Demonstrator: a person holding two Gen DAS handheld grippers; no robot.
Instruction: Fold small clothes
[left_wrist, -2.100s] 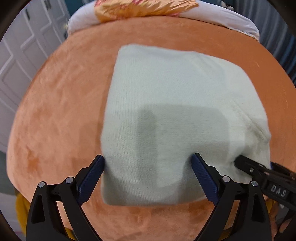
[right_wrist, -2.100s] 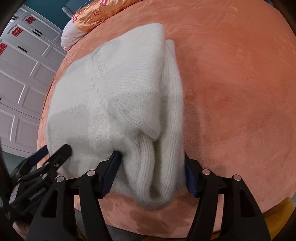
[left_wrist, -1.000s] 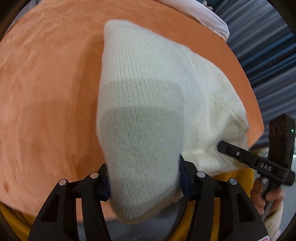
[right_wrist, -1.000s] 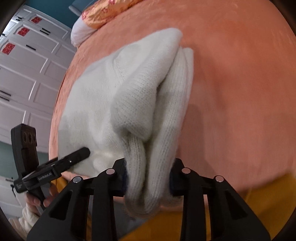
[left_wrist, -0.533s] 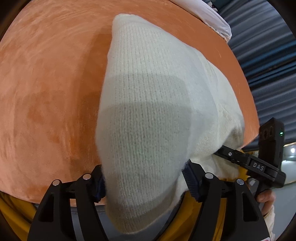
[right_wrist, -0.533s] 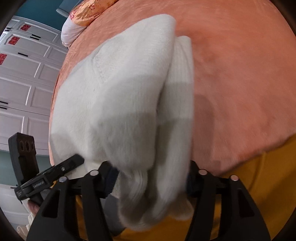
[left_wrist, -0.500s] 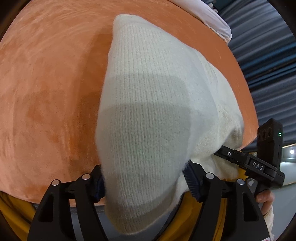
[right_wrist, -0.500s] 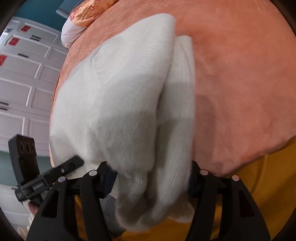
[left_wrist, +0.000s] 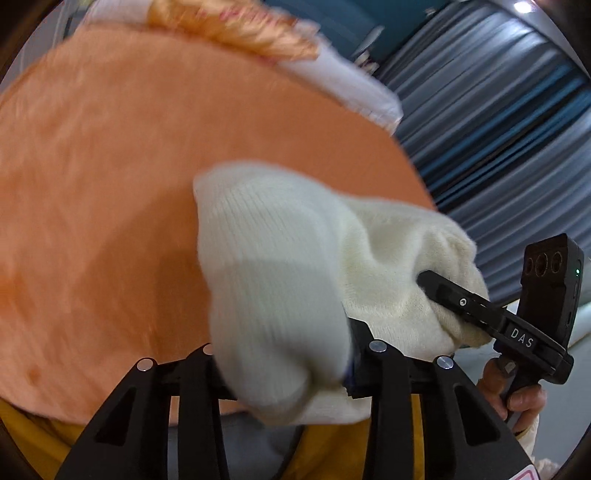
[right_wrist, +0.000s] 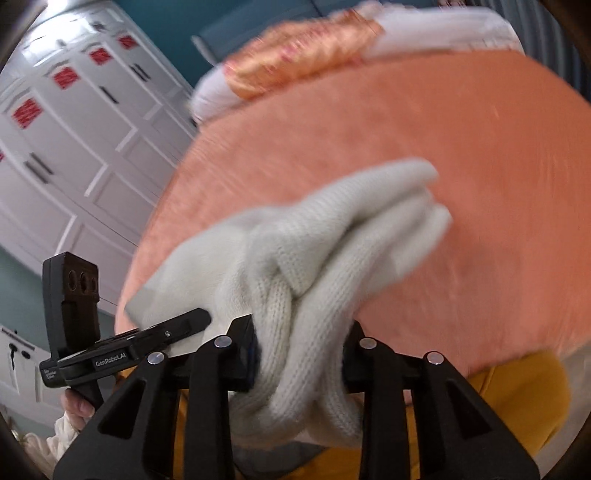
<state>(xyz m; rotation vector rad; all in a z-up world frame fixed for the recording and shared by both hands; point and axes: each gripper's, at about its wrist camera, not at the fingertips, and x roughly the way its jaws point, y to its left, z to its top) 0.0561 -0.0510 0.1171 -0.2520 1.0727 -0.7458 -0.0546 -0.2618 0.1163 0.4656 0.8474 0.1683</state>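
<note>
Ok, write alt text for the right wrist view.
The right gripper is clamped on a bunched corner of a cream knitted garment, held over an orange bedspread. At lower left the left gripper grips another part of it; white wardrobe doors stand behind.

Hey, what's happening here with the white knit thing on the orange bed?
A person is folding a white knit garment with two handheld grippers. The left gripper and right gripper have just been closing, and each now pinches a bunched edge of the garment between its jaws, held up over the orange bedcover. The fold isn't laid down yet.
</note>
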